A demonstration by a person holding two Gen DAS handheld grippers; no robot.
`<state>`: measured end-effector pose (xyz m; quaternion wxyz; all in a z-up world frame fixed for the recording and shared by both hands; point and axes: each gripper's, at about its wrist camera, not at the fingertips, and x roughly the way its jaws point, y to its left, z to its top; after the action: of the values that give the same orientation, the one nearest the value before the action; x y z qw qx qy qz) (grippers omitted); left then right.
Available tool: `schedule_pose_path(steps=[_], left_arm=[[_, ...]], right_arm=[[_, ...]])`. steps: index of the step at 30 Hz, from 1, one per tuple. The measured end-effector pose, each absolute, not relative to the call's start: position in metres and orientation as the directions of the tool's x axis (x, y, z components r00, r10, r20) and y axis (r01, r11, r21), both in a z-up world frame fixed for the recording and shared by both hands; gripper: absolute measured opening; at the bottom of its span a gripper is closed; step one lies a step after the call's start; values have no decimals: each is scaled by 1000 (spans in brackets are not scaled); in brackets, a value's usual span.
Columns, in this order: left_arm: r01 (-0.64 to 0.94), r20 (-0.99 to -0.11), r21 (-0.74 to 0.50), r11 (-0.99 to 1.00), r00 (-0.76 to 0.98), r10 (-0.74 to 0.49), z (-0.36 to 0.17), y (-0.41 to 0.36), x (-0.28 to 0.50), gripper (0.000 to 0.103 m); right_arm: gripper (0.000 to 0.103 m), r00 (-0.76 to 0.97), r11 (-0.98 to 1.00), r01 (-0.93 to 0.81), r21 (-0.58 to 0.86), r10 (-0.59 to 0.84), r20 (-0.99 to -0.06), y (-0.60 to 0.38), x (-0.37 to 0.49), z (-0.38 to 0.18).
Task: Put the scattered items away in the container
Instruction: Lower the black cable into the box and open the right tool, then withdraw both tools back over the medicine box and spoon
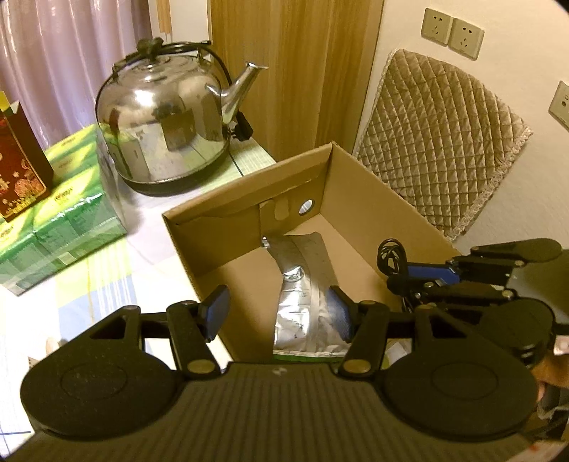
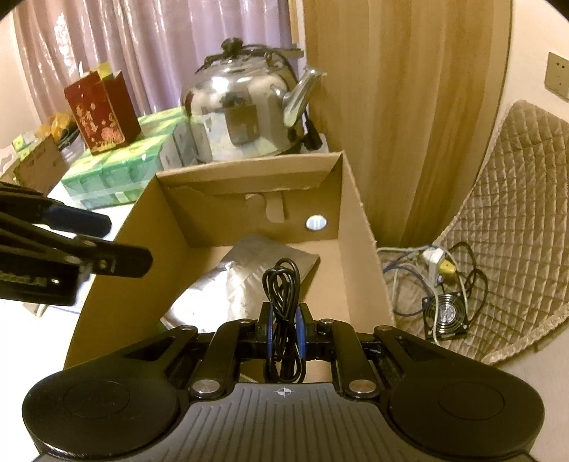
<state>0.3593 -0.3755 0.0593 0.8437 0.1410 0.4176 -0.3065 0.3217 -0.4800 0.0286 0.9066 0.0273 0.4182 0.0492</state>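
On the table top: an open cardboard box stands with its flaps up, just beside a steel kettle and a green shrink-wrapped pack.
Box contents: a silver foil pouch lies on the box floor, running from the far wall toward the near edge; a round hole shows in the far wall.
Right gripper: jaws nearly together, blue pads clamped on a coiled black cable; the coil sticks up past the fingertips and hangs over the pouch, inside the box outline.
Cable from the left view: its loops show at the tip of the right gripper, above the right side of the box interior.
Left gripper: jaws parted with nothing between the pads; it hangs over the near-left corner of the box, one pad outside the wall and the other over the pouch.
Left gripper from the right view: its fingers reach in from the left, near the left wall of the box.
Behind the box: a red printed carton stands on the green pack; pale curtains hang at the back.
Floor at right: a quilted beige cushion leans on the wall under wall sockets; a small fan sits among loose wires, possibly plugged to a white adapter, though the tangle is hard to follow.
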Motion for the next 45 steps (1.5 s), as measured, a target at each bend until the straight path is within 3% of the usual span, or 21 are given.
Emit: schedule_pose_path(steps=[14, 16, 18, 26, 31, 40, 45], left_arm=[[617, -780, -40, 786, 472, -411, 60, -348, 356, 56], [610, -776, -44, 791, 478, -412, 61, -343, 356, 56], [604, -772, -47, 796, 484, -413, 63, -337, 354, 56], [569, -755, -53, 821, 515, -406, 72, -304, 340, 59], [539, -746, -63, 840, 533, -399, 77, -273, 319, 67], [477, -727, -87, 874, 569, -383, 85, -214, 274, 85], [445, -708, -84, 892, 603, -368, 87, -179, 247, 97]], right_arm=[[13, 621, 994, -36, 102, 102, -777, -475, 330, 23], [29, 630, 994, -27, 102, 96, -770, -476, 327, 27], [38, 640, 994, -19, 112, 98, -762, -478, 323, 32], [54, 665, 989, -11, 146, 116, -737, -474, 297, 52], [77, 697, 987, -20, 160, 129, -705, -461, 271, 72], [101, 725, 985, -74, 153, 159, -670, -415, 223, 98], [101, 732, 984, -96, 152, 174, -659, -392, 196, 106]])
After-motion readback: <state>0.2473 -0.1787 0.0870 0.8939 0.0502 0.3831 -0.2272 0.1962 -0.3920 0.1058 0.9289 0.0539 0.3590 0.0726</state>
